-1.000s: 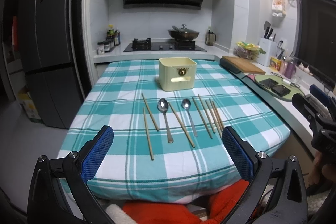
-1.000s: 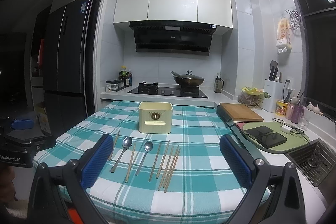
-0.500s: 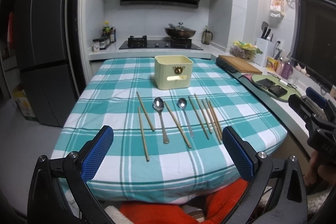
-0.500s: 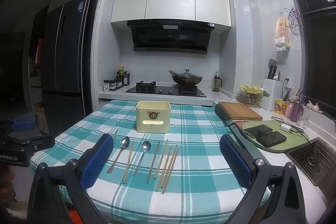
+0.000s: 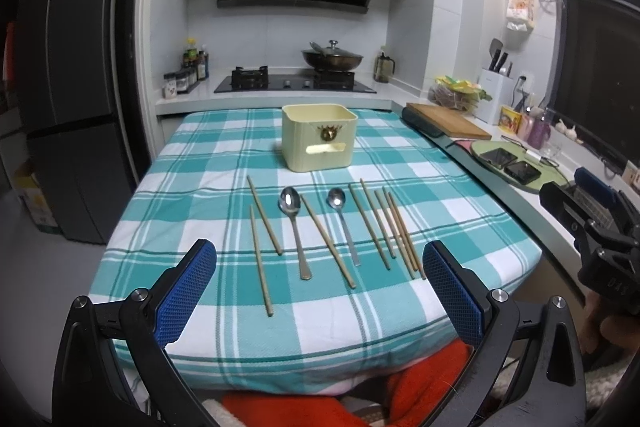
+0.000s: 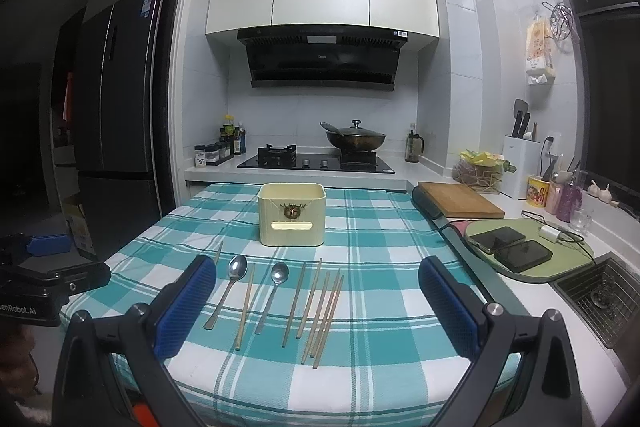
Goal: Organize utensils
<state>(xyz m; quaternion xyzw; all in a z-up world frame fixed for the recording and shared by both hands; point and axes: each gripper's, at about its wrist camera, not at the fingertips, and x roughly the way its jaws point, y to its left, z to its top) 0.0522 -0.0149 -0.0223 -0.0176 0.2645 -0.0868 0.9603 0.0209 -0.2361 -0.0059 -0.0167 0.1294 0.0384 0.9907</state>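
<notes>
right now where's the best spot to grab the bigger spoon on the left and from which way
Grip the larger spoon by its thin handle, about midway, coming straight down with the fingers across the handle. It lies flat on the checked cloth, bowl toward the cream holder. Chopsticks flank it closely, so the open left gripper probably needs care not to catch them.

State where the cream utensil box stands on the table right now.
In both wrist views the utensil box stands upright mid-table on the checked cloth, behind the row of spoons and chopsticks, in front of the stove.
</notes>
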